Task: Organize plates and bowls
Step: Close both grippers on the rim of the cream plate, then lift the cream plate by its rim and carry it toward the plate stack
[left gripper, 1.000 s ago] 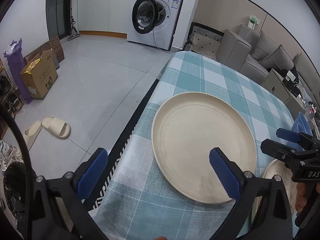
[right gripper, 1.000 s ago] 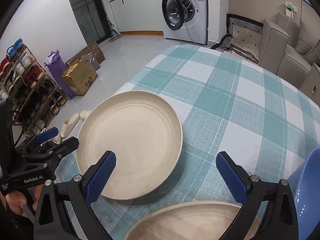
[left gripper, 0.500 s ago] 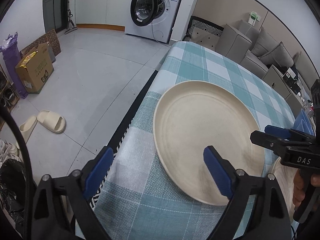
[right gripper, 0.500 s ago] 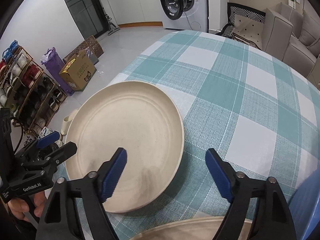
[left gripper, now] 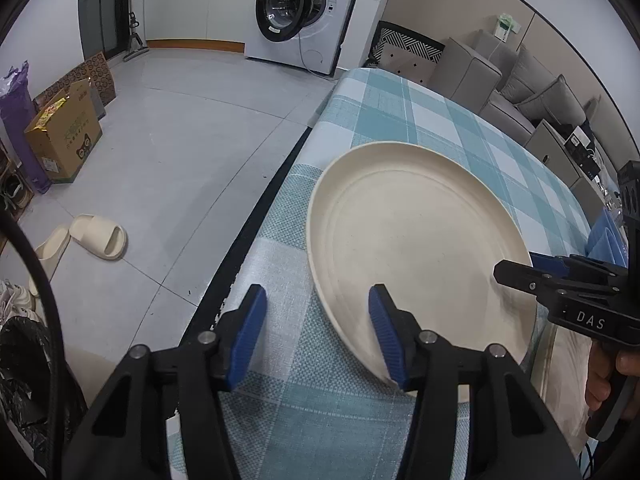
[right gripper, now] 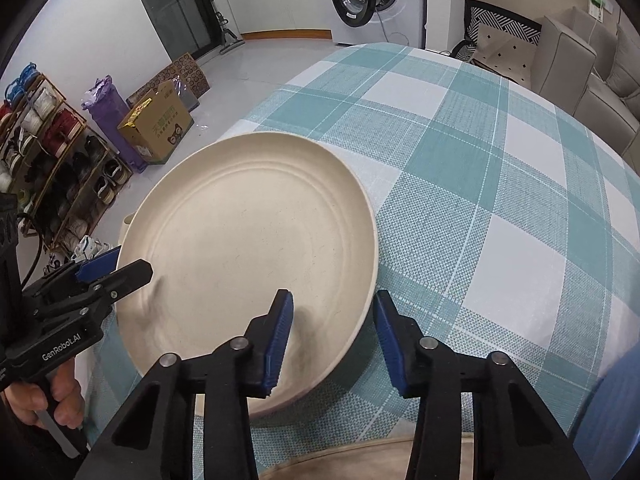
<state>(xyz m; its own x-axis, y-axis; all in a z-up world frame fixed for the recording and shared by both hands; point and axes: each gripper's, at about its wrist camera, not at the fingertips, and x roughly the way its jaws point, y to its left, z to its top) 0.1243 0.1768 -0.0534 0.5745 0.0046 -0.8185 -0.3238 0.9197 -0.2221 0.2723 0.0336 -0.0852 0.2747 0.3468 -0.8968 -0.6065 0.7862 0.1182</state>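
Note:
A large cream plate (left gripper: 420, 248) (right gripper: 248, 248) lies on the teal checked tablecloth (right gripper: 500, 208) near the table's left edge. My left gripper (left gripper: 318, 336) straddles the plate's near-left rim, one finger over the plate and one over the cloth. Its jaws are closing, and the pads still stand apart from the rim. My right gripper (right gripper: 334, 340) straddles the near-right rim in the same way, jaws also closing with a gap left. Each gripper shows in the other's view: the right gripper (left gripper: 528, 268) and the left gripper (right gripper: 116, 268).
A second cream plate (right gripper: 340, 456) lies just below the grippers, and a blue bowl (right gripper: 612, 420) sits at the right. The table edge (left gripper: 256, 232) drops to the floor with slippers (left gripper: 96, 236) and a cardboard box (left gripper: 64, 136). A sofa (left gripper: 520, 92) stands behind.
Both grippers' jaws have narrowed a lot, from wide open to about the rim's width apart. The right gripper has sunk closer to the plate, and the plate looks larger in both views.

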